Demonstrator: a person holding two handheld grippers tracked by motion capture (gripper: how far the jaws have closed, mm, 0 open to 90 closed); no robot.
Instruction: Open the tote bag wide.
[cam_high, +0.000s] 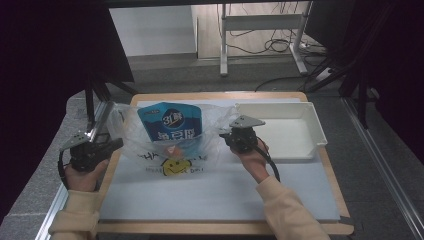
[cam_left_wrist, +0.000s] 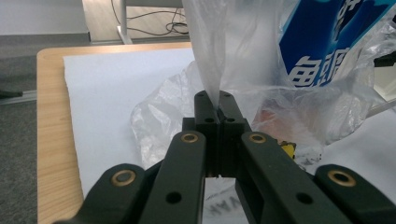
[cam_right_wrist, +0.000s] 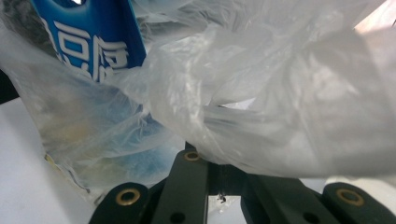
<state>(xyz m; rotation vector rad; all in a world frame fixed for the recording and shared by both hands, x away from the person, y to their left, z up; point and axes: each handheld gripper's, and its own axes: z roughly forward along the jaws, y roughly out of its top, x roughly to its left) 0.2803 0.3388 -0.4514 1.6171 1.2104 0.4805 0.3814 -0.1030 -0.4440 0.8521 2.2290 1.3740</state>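
Two grippers on the bag right now. Your left gripper has its jaws closed on a fold of the clear plastic bag; in the left gripper view the film rises straight up from between the tips. In the high view that gripper sits at the left middle of the frame, at the bag's left edge.

Your right gripper is at the bag's right edge, centre of the high view. In the right gripper view bunched film covers its jaw tips, so I can't tell if it's clamped or just pressed against the plastic.

Blue snack packet stands upright inside the bag (white lettering, partly behind the film). Yellow smiley print shows on the bag's lower front.

Bag rests on the white mat covering the wooden table. White tray is at the right of the mat, just beside your right gripper.
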